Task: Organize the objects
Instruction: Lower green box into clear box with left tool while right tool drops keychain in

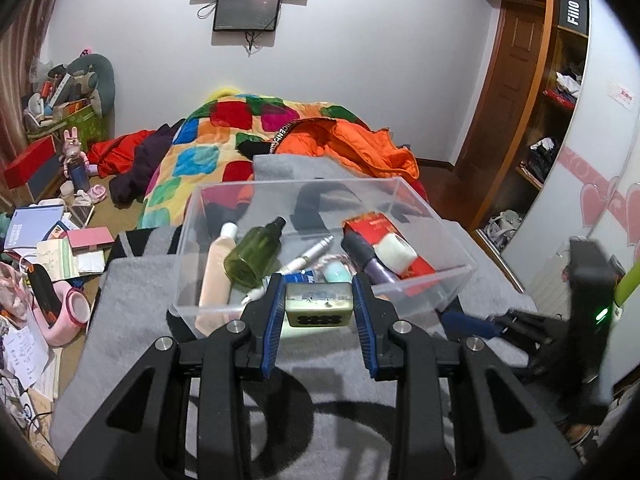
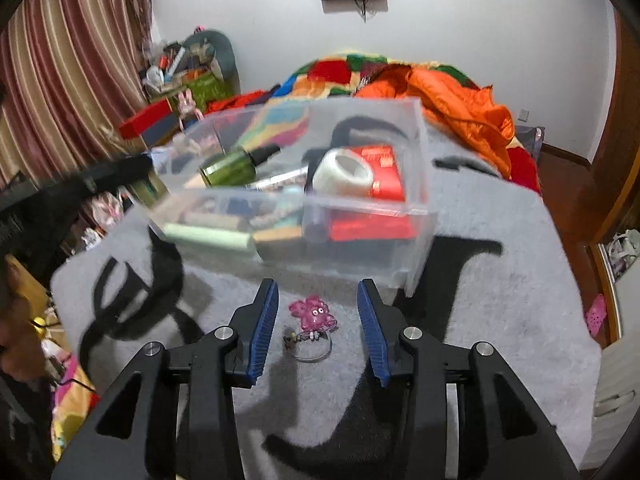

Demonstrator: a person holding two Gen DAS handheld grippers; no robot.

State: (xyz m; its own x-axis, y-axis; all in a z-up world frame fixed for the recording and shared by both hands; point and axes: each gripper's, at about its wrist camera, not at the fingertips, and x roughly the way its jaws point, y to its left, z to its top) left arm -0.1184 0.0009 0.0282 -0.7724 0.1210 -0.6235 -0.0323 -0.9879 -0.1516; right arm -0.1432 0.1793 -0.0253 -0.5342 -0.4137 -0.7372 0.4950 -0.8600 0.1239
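My left gripper (image 1: 317, 280) is shut on a small olive metal case (image 1: 319, 304), which it holds at the near rim of a clear plastic box (image 1: 420, 280). Lying in the box are a green bottle (image 1: 252, 256), a peach tube (image 1: 216, 268), a pen (image 1: 308, 256), a red packet (image 1: 384, 228) and a white tape roll (image 2: 344, 176). My right gripper (image 2: 317, 286) stands open just above a pink keychain (image 2: 314, 314). The keychain lies on the grey blanket (image 2: 500, 280) in front of the box (image 2: 416, 216), between the blue pads (image 2: 262, 328), which do not touch it.
Behind the box lie a colourful patchwork quilt (image 1: 208, 148) and an orange jacket (image 1: 360, 144). Books, boxes and a pink toy (image 1: 68, 312) clutter the floor on the left. A wooden wardrobe (image 1: 520, 100) stands at the right.
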